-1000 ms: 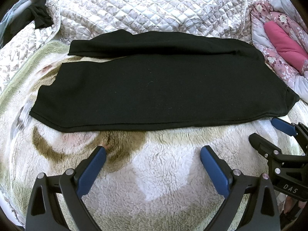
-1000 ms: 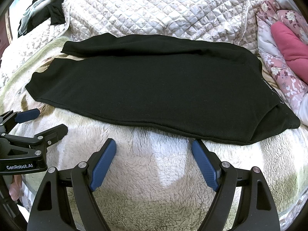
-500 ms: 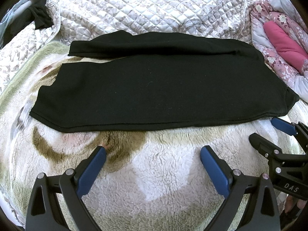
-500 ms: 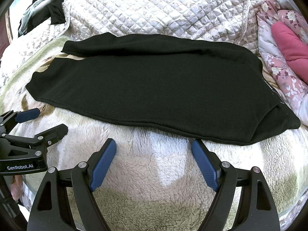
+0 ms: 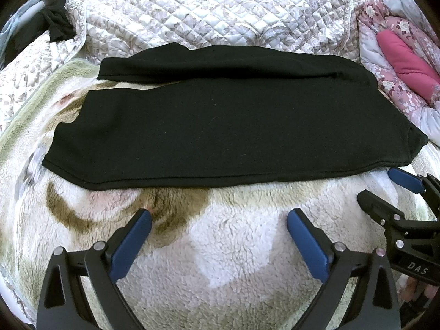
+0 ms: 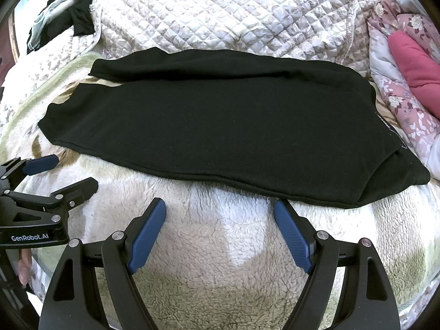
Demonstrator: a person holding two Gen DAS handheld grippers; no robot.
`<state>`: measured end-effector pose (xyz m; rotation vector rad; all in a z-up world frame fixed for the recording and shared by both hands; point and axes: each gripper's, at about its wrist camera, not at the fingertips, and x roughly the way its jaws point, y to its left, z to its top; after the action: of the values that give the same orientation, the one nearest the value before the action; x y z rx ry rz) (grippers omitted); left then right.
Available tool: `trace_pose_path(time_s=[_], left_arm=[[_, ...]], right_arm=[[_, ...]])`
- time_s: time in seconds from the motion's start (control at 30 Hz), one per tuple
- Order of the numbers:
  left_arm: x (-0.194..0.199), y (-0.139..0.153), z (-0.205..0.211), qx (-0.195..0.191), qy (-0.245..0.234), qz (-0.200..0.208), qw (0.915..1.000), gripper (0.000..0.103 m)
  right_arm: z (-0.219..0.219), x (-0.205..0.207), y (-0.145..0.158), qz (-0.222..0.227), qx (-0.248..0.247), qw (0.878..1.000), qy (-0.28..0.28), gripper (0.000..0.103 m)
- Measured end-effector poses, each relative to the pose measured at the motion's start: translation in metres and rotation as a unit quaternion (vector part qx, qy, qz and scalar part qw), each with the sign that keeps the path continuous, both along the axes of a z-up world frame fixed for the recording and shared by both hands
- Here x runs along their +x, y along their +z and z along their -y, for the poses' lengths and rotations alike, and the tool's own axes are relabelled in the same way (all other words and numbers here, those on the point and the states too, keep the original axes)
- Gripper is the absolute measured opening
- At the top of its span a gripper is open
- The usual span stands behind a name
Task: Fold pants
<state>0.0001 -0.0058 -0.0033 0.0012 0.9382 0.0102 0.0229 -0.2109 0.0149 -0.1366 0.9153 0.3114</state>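
Left claw (image 5: 219, 217) spread wide, nothing between its blue pads, hovering over the fleece blanket (image 5: 220, 247). Right claw (image 6: 220, 209) likewise spread and empty, just beside the left one over the same blanket. Directly ahead of both claws: black pants (image 5: 220, 126), lying flat across the blanket, legs stacked lengthwise, near hem just beyond the fingertips, not touching them. Beyond the pants, a quilted bedspread (image 5: 220, 13). Far right of the claws, floral bedding with a pink pillow (image 5: 407, 52).
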Motion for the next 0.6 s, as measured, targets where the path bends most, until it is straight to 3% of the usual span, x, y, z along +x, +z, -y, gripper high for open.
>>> trace_pose_path(time_s=[0.6], left_arm=[[-0.0048, 0.0048, 0.0022, 0.0, -0.008, 0.009, 0.9999, 0.097]], right_arm=[[-0.0013, -0.0008, 0.001, -0.003, 0.0, 1.0, 0.004, 0.081]])
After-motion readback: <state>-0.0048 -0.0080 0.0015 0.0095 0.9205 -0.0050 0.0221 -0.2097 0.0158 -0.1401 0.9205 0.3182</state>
